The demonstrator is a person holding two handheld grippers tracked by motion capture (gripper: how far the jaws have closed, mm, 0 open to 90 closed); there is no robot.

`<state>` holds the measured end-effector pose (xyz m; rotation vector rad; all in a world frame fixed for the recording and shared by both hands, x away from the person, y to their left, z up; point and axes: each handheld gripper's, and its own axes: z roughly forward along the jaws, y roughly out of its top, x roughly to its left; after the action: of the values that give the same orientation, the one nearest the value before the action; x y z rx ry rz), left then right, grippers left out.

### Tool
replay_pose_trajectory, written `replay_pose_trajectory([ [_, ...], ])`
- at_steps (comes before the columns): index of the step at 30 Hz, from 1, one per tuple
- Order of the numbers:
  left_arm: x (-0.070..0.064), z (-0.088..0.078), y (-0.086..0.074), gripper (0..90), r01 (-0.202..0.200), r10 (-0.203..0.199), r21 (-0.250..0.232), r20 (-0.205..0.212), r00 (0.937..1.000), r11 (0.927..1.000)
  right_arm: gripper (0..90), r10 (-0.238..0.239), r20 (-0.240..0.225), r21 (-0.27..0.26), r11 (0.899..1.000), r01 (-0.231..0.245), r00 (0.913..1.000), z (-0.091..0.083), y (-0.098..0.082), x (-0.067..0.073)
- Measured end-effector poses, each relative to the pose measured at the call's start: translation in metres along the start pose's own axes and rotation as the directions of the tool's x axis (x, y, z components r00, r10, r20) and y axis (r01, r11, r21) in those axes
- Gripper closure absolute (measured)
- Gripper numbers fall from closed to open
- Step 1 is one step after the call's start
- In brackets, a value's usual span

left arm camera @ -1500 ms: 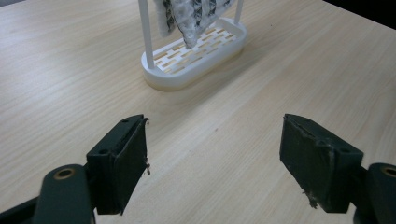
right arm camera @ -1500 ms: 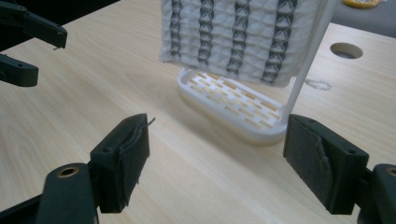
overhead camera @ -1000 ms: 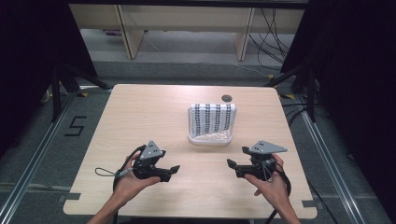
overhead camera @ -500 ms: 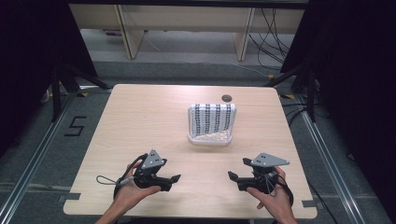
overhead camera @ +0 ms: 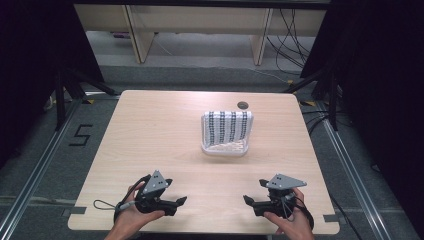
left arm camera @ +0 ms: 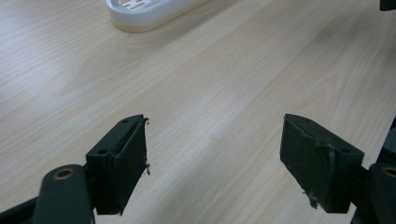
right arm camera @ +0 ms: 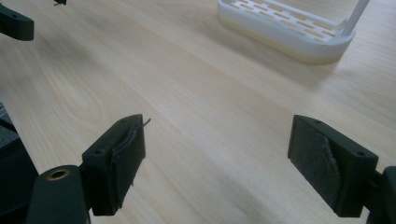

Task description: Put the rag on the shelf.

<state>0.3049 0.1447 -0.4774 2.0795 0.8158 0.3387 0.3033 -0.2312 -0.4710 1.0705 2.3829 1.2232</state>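
A white slotted rack (overhead camera: 226, 146) with an upright black-and-white striped back stands a little right of the table's middle. My left gripper (overhead camera: 179, 204) rests near the front edge at the left, held in a hand, with its jaws pointing right. My right gripper (overhead camera: 250, 204) sits near the front edge at the right, jaws pointing left toward the other one. In the left gripper view the left gripper (left arm camera: 215, 158) is open over bare wood, with the rack (left arm camera: 149, 11) far ahead. The right gripper (right arm camera: 217, 154) is open too, and the rack (right arm camera: 285, 28) lies ahead to its right.
The light wooden table (overhead camera: 150, 135) has a small round hole (overhead camera: 243, 105) behind the rack. Dark frame legs and cables stand on the floor around it, and a "5" mark (overhead camera: 80, 135) lies on the floor to the left. A jaw of the left gripper (right arm camera: 14, 23) shows far off.
Both hands have drawn the grippers back toward the table's front edge. The jaws still face each other. The rack has not moved.
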Motion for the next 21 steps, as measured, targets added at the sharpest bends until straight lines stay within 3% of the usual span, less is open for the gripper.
replay_pose_trajectory([
  [4, -0.005, 0.001, -0.007, 22.4, -0.006, 0.006, 0.010, 0.004, 1.0000, 0.9999, 19.6, -0.015, 0.018, 0.005, 1.000, 0.015, 0.9997, -0.001, -0.003, 0.004],
  [8, -0.008, 0.000, -0.015, 22.4, -0.032, 0.032, 0.052, -0.008, 0.9995, 0.9981, 19.3, -0.007, 0.008, 0.016, 1.000, 0.007, 0.9999, -0.002, -0.007, 0.007],
  [12, -0.007, -0.002, -0.017, 22.3, -0.045, 0.046, 0.053, -0.015, 0.9989, 0.9976, 19.1, -0.016, 0.011, 0.026, 1.000, 0.016, 0.9998, -0.002, -0.011, 0.007],
  [13, -0.008, -0.002, -0.017, 22.3, -0.029, 0.030, 0.045, -0.008, 0.9995, 0.9986, 18.9, -0.009, 0.010, 0.036, 0.999, 0.008, 0.9999, -0.002, -0.012, 0.008],
  [21, -0.005, -0.001, -0.018, 22.2, -0.022, 0.023, 0.050, -0.019, 0.9996, 0.9985, 18.8, -0.021, 0.010, 0.050, 0.999, 0.021, 0.9997, 0.002, -0.015, 0.006],
])
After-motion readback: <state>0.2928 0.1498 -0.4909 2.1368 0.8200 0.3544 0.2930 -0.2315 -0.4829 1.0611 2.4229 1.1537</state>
